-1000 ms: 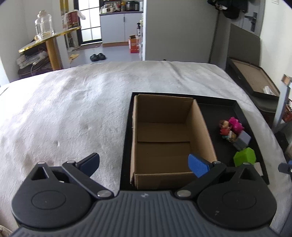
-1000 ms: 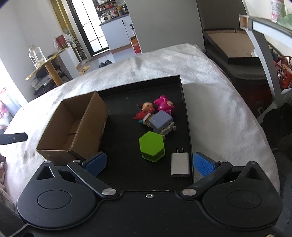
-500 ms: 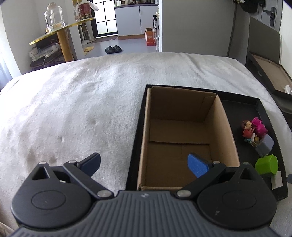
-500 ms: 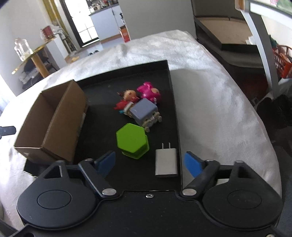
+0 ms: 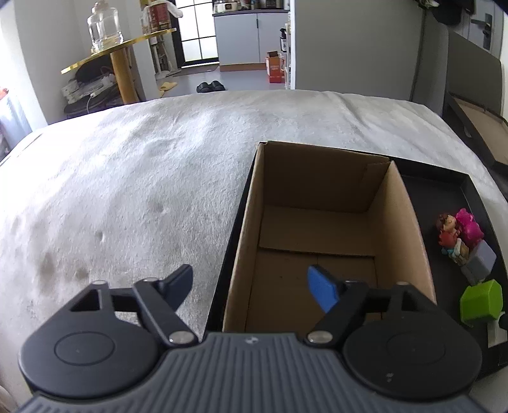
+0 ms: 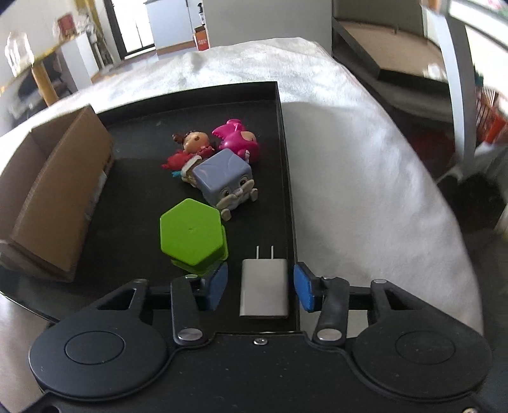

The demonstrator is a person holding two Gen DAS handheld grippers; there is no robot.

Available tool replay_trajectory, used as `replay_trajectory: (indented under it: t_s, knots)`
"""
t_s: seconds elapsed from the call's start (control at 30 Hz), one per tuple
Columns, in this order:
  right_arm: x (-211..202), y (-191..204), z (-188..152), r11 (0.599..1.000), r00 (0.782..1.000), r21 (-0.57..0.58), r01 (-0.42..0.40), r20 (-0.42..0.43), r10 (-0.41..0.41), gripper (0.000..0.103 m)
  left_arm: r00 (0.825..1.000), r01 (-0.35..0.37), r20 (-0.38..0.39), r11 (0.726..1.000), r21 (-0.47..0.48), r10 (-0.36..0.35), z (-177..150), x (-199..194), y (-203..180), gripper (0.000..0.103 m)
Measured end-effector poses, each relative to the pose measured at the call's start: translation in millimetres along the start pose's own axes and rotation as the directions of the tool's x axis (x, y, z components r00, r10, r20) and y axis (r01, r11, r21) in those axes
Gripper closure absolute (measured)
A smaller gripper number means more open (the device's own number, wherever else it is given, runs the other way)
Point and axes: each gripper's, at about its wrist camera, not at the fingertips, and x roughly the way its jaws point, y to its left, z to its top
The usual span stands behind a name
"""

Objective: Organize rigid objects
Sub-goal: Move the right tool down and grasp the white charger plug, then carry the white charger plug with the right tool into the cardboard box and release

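An open, empty cardboard box (image 5: 317,228) stands on the left part of a black tray (image 6: 133,133); it also shows in the right wrist view (image 6: 54,190). Right of it lie a green hexagonal block (image 6: 190,232), a grey cube toy (image 6: 227,178), a doll figure (image 6: 190,149), a pink figure (image 6: 238,139) and a white charger plug (image 6: 265,286). My right gripper (image 6: 258,286) is open with the charger between its fingers, not touching. My left gripper (image 5: 250,286) is open and empty, straddling the box's near left wall.
The tray rests on a white fuzzy blanket (image 5: 127,178). A black-framed flat box (image 6: 390,54) stands off the right side. A gold side table with a glass jar (image 5: 104,28) is at the far left.
My right gripper has moved forward and down and narrowed, so the charger now lies between its fingers. My left gripper has shifted left, its right finger now over the box.
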Motion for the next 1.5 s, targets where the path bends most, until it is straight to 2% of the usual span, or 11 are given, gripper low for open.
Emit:
replay_trajectory:
  t_s: [0.1, 0.27, 0.33, 0.4, 0.53, 0.63, 0.7, 0.8, 1.07, 1.5]
  knots:
    - [1, 6, 2, 1.0, 1.0, -0.019, 0.01, 0.001, -0.01, 0.066, 1.0, -0.005, 0.009, 1.0, -0.023, 0.005, -1, 2, 3, 0.033]
    - [8, 12, 3, 0.998, 0.999, -0.039, 0.045, -0.014, -0.045, 0.067, 1.0, 0.001, 0.011, 0.999, -0.036, 0.0, -2, 9, 8, 0.042]
    - [13, 13, 1, 0.998, 0.998, -0.039, 0.058, -0.035, -0.06, 0.067, 1.0, 0.01, 0.003, 0.999, -0.053, -0.01, -4, 13, 11, 0.047]
    - [18, 16, -2, 0.995, 0.995, -0.059, 0.083, -0.044, -0.086, 0.067, 1.0, 0.014, -0.007, 0.998, -0.064, -0.015, -7, 16, 12, 0.059]
    - [23, 26, -2, 0.985, 0.99, -0.111, 0.129, -0.048, -0.135, 0.067, 1.0, 0.027, 0.003, 0.996, -0.09, -0.027, -11, 16, 15, 0.067]
    - [34, 25, 0, 0.989, 0.986, -0.084, 0.121, -0.104, -0.129, 0.065, 0.999, 0.031, 0.021, 0.995, -0.09, -0.029, -13, 13, 15, 0.074]
    - [35, 26, 1, 0.99, 0.987, -0.076, 0.12, -0.096, -0.127, 0.066, 0.999, 0.037, 0.02, 0.995, -0.098, -0.035, -14, 14, 16, 0.084]
    - [33, 28, 0, 0.992, 0.99, -0.067, 0.105, -0.089, -0.111, 0.066, 0.999, 0.036, 0.022, 0.993, -0.11, -0.034, -14, 13, 19, 0.091]
    - [15, 29, 5, 0.995, 0.994, -0.036, 0.094, -0.045, -0.096, 0.066, 0.999, 0.04, 0.029, 0.995, -0.091, -0.038, -15, 8, 18, 0.093]
    - [-9, 44, 24, 0.993, 0.994, -0.093, 0.079, 0.085, -0.071, 0.066, 0.999, -0.006, 0.045, 0.999, -0.031, 0.008, -13, 12, 10, 0.092]
